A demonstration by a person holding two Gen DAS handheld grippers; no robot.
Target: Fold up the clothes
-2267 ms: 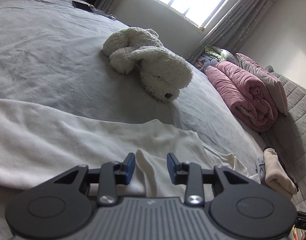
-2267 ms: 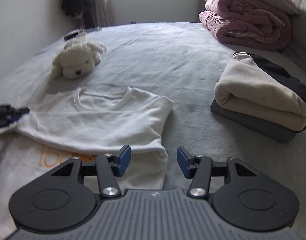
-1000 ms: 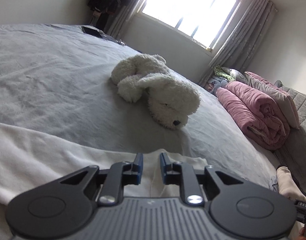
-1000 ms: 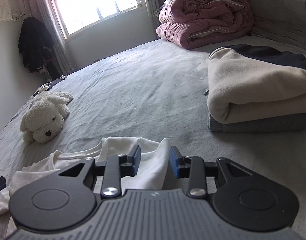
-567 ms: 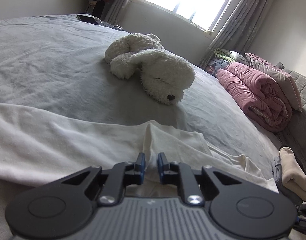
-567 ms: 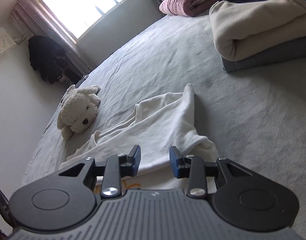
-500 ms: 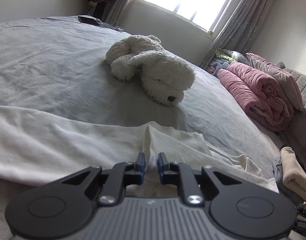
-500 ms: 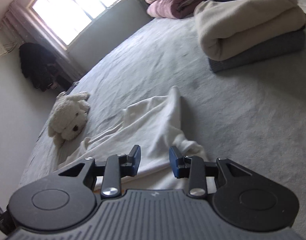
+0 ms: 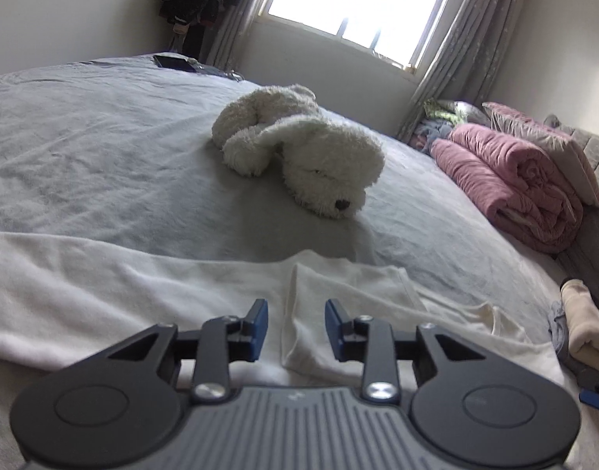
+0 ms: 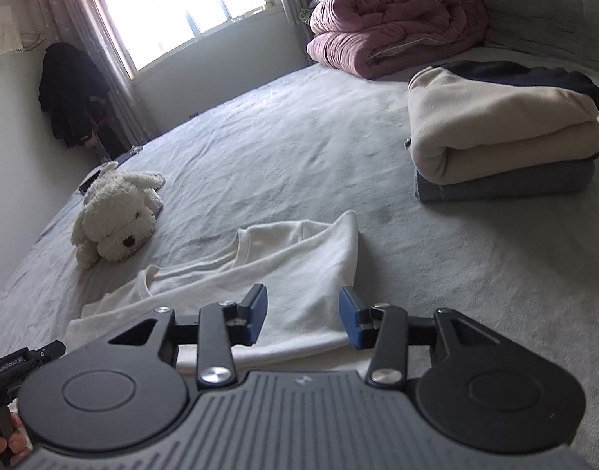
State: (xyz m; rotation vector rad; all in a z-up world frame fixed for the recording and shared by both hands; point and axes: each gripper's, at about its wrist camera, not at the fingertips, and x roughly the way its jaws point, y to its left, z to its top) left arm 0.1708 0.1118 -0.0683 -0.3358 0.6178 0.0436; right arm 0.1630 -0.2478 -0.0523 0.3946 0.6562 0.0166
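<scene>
Nearest me, my left gripper (image 9: 295,325) hangs low over the white T-shirt (image 9: 150,293), its jaws opening; a folded-over sleeve edge of the shirt lies in the gap below, but the blue pads (image 9: 260,323) press on nothing that I can see. My right gripper (image 10: 302,315) is the same: jaws opening, set moderately apart, cloth showing between them and under them, with neither pad pinching it. The shirt lies spread on the grey bed (image 10: 436,274) right in front of both tools, partly folded, its neckline toward the far side and one corner pulled up into a soft peak (image 10: 348,221). At the lower left edge of the right wrist view I see the tip of my other tool and a few of my fingers (image 10: 2,444) on its handle. Beyond the shirt, a fluffy white toy dog (image 9: 307,156) lies on its side on the sheet, apart from the cloth. Off to the right, well clear of the shirt, stands a stack of folded clothes (image 10: 503,133): grey at the bottom, cream over it, something dark on top. Farther back a rolled pink quilt (image 10: 397,19) rests by the headboard with a pillow on it. Farthest off are the bright window (image 9: 358,4), its grey curtains (image 9: 456,55), and dark clothes (image 10: 68,94) hanging in the corner.
</scene>
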